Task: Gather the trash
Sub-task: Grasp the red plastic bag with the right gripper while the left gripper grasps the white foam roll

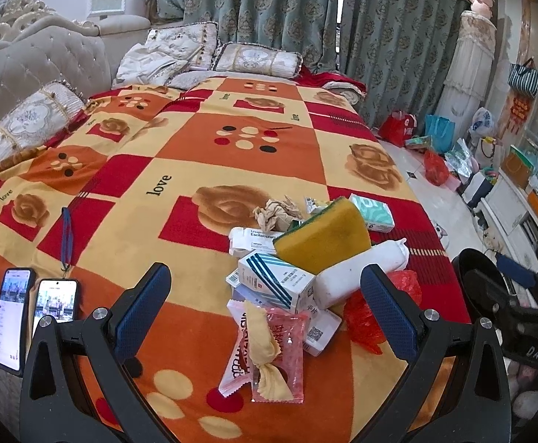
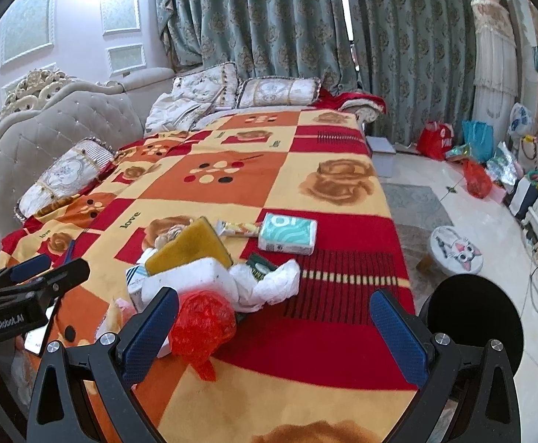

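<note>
At the bottom of the left wrist view the left claw [image 1: 265, 302] is spread wide and grips nothing, its blue pads framing the near edge of a trash heap on the bed's patterned blanket [image 1: 180, 155]. Closest, between the pads, lies a pink candy wrapper [image 1: 282, 354] with a yellow twisted wrapper [image 1: 265, 347] across it. Just behind sit a striped medicine box [image 1: 276, 278], a white foam block [image 1: 357, 269] and a red plastic bag [image 1: 365, 317] at the lower right. A yellow sponge [image 1: 324, 236] leans on top of the boxes, with crumpled brown paper [image 1: 274, 212] beyond it and a green tissue pack [image 1: 374, 212] to the right. Two phones [image 1: 33, 313] lie at the lower left of the frame.

In the right wrist view the right claw [image 2: 274, 328] is likewise spread and empty, its left pad touching the red bag. A black bin [image 2: 472, 317] stands at the lower right, beside the bed. Pillows [image 2: 276, 92] and curtains [image 2: 287, 14] fill the top.
</note>
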Available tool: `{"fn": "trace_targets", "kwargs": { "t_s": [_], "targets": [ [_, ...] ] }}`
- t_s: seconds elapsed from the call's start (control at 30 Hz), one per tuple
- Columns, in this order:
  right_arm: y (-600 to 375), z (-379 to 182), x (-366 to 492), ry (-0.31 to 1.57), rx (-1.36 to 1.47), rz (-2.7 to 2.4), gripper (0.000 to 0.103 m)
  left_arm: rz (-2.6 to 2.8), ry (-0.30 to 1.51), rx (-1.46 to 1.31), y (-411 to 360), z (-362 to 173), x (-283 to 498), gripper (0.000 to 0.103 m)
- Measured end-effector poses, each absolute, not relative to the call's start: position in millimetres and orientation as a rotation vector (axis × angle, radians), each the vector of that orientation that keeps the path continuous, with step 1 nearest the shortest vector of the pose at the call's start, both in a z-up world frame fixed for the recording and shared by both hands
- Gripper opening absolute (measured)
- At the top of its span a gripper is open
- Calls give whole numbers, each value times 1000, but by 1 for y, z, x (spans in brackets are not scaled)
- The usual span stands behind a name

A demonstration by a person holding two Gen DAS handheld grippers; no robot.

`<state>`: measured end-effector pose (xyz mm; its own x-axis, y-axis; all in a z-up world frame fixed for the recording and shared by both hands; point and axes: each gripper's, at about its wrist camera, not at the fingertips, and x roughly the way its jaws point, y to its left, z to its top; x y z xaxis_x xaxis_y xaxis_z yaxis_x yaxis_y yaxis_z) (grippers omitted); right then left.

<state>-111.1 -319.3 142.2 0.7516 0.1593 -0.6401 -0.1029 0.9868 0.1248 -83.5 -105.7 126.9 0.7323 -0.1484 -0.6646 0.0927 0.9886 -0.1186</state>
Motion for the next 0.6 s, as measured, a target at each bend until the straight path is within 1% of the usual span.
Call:
{"fn": "trace_targets", "kwargs": {
  "t_s": [0.2, 0.27, 0.33, 0.37, 0.4, 0.43, 0.47, 0.5, 0.53, 0.57, 0.6],
  "targets": [
    [-310, 117, -112, 791, 148, 285, 102, -106, 749, -83, -96, 129, -84, 102],
    [-302, 108, -108, 818, 177, 330, 96, -101, 755, -91, -95, 129, -86, 102],
    [-295, 98, -101, 842, 217, 376, 84, -104, 762, -94, -92, 129, -84, 102],
    [-291, 93, -97, 851, 230, 395, 81, -108, 766, -92, -92, 129, -84, 102],
    [-287, 87, -90, 865, 243, 418, 74, -111, 769, -90, -91, 129, -83, 102],
    [-285, 83, -86, 875, 254, 434, 64, -115, 774, -85, -89, 130, -80, 102],
    [-282, 78, -80, 888, 268, 454, 57, -122, 779, -79, -91, 129, -80, 102],
    [-280, 73, -76, 901, 287, 474, 46, -129, 784, -73, -93, 128, -81, 102],
    [-280, 70, -74, 904, 299, 475, 43, -136, 788, -70, -93, 130, -78, 102],
    [-281, 70, -74, 899, 300, 474, 41, -152, 796, -64, -94, 131, -75, 102],
    [-284, 71, -76, 891, 301, 472, 36, -166, 799, -60, -97, 131, -76, 101]
  ]
}}
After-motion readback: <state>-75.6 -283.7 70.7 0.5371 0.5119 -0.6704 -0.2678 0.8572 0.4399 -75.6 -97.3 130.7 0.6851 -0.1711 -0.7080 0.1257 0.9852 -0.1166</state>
